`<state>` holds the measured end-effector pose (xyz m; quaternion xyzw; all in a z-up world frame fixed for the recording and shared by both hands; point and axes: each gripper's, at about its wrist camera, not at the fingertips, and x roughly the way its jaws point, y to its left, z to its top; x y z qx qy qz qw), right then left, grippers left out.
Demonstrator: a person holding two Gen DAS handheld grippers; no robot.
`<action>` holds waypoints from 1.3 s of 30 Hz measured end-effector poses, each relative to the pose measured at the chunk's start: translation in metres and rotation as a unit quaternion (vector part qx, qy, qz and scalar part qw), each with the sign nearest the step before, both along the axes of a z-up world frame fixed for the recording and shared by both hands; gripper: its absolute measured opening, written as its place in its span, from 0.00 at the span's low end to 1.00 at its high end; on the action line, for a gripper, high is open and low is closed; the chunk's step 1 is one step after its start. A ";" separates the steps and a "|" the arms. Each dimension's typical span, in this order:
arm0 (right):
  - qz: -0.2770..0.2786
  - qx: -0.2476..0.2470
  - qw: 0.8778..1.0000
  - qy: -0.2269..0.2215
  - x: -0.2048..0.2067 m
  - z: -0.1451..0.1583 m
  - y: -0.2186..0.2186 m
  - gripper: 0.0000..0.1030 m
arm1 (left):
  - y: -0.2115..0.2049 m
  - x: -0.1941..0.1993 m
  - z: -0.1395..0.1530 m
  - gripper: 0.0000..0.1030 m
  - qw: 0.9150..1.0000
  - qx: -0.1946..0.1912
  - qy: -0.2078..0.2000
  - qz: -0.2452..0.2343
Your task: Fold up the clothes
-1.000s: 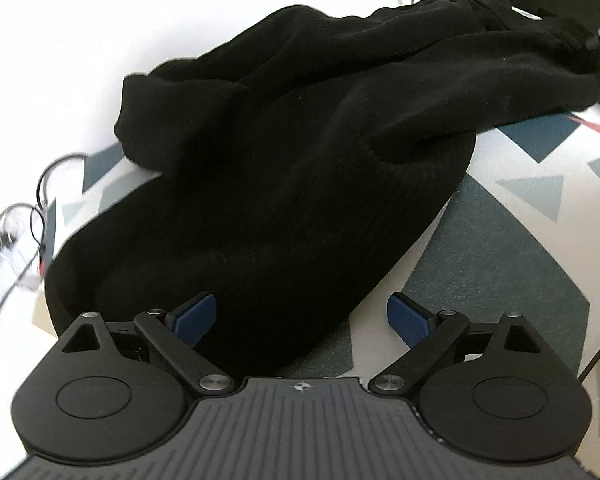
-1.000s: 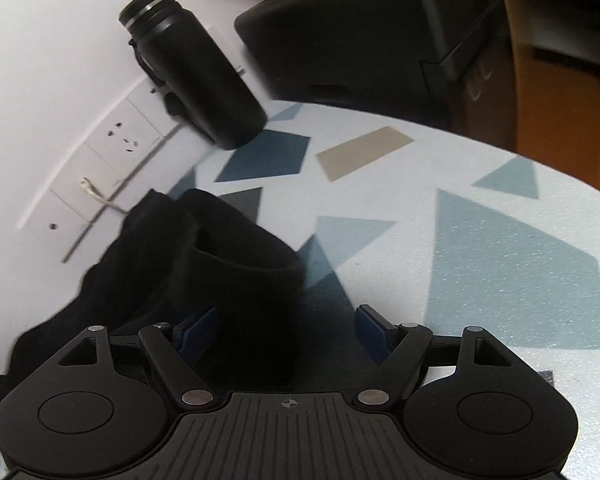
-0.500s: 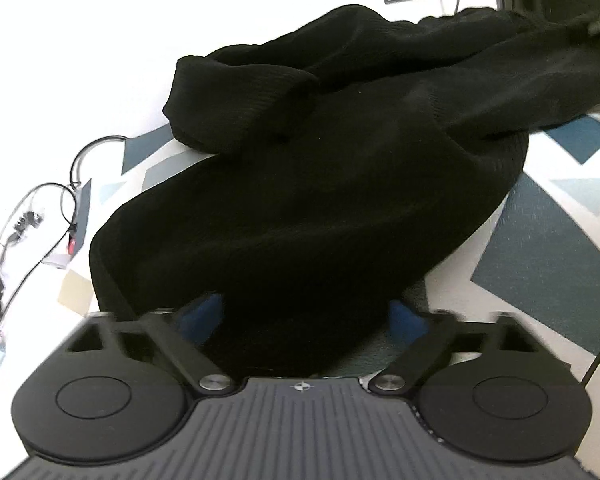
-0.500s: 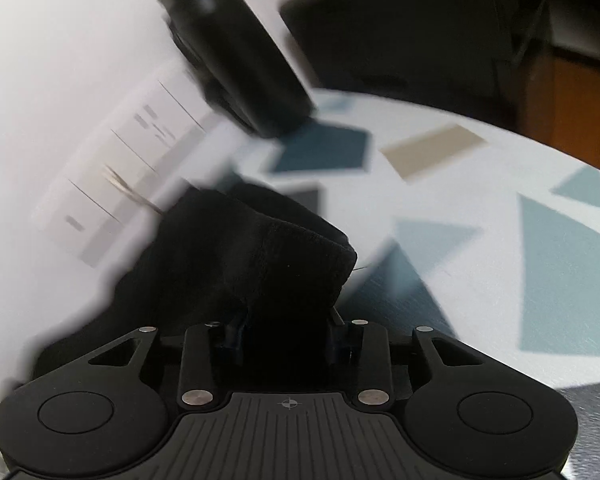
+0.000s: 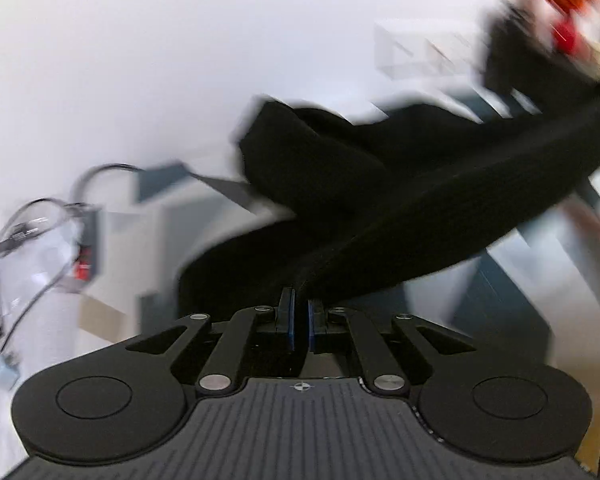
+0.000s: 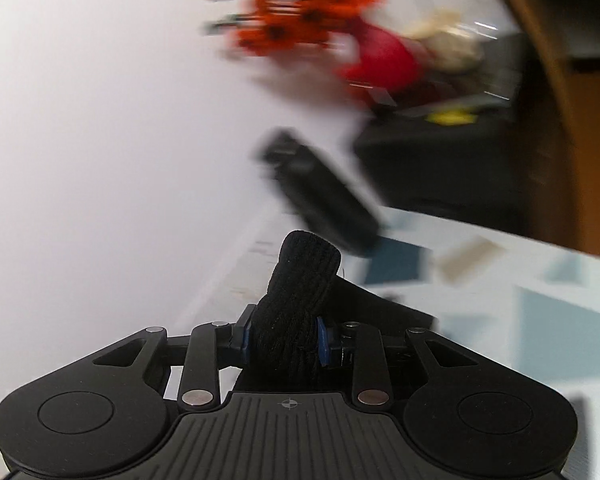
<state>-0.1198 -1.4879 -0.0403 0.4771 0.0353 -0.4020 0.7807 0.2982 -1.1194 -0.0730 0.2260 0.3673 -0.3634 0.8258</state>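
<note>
A black knit garment (image 5: 400,188) stretches from my left gripper (image 5: 300,322) up and to the right, lifted off the patterned table (image 5: 540,304). My left gripper is shut on its edge. In the right wrist view my right gripper (image 6: 286,336) is shut on a bunched end of the same black garment (image 6: 300,292), which sticks up between the blue pads. Both views are motion-blurred.
A black bottle (image 6: 320,196) stands by the white wall with wall sockets (image 5: 428,56). A black box (image 6: 440,160) carries red and orange items (image 6: 312,24) at the back. Loose cables (image 5: 32,232) lie at the left of the table.
Both grippers went from open to shut on the garment, the right one first. Both have since lifted it off the table, stretching it between them.
</note>
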 end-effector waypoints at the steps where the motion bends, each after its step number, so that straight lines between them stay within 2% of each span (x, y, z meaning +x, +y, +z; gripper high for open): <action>1: -0.019 0.022 0.999 0.014 -0.014 -0.013 0.001 0.26 | -0.003 -0.008 -0.005 0.06 1.000 0.013 0.014 -0.023; 5: -0.086 0.091 0.989 0.079 -0.062 -0.066 0.014 0.26 | -0.008 -0.038 -0.031 0.06 0.995 0.038 0.073 -0.061; 7: -0.112 0.106 0.983 0.105 -0.081 -0.087 0.023 0.26 | -0.010 -0.046 -0.039 0.06 0.992 0.043 0.093 -0.075; 12: -0.157 0.112 0.969 0.152 -0.106 -0.113 0.036 0.26 | -0.016 -0.058 -0.051 0.11 0.984 0.055 0.134 -0.102; 14: -0.160 0.132 0.964 0.168 -0.109 -0.119 0.032 0.33 | -0.019 -0.055 -0.051 0.19 0.983 0.060 0.141 -0.106; 16: -0.163 0.134 0.958 0.196 -0.099 -0.114 0.034 0.45 | -0.018 -0.055 -0.044 0.35 0.984 0.048 0.132 -0.107; 18: -0.166 0.136 0.951 0.223 -0.089 -0.110 0.036 0.60 | -0.017 -0.054 -0.036 0.62 0.986 0.037 0.124 -0.108; 20: -0.168 0.128 0.948 0.238 -0.076 -0.102 0.039 0.72 | -0.015 -0.054 -0.029 0.68 0.987 0.026 0.115 -0.108; 22: -0.172 0.116 0.949 0.237 -0.062 -0.090 0.037 0.82 | -0.010 -0.052 -0.022 0.68 0.990 0.014 0.106 -0.091; 25: -0.176 0.099 0.951 0.236 -0.040 -0.072 0.034 0.89 | 0.002 -0.052 -0.013 0.69 0.994 -0.003 0.091 -0.060; 29: -0.183 0.075 0.952 0.234 -0.011 -0.047 0.031 0.93 | 0.038 -0.056 -0.009 0.77 0.998 -0.016 0.059 0.011; 33: -0.175 0.027 0.947 0.267 0.026 -0.034 0.034 0.97 | 0.076 -0.065 -0.015 0.80 0.996 -0.010 0.034 0.078; 37: -0.227 -0.009 0.930 0.290 0.044 -0.016 0.032 0.99 | 0.101 -0.074 -0.023 0.83 0.991 -0.013 0.037 0.129; 39: -0.239 -0.015 0.931 0.277 0.047 -0.009 0.031 0.99 | 0.110 -0.075 -0.030 0.84 0.988 -0.011 0.041 0.147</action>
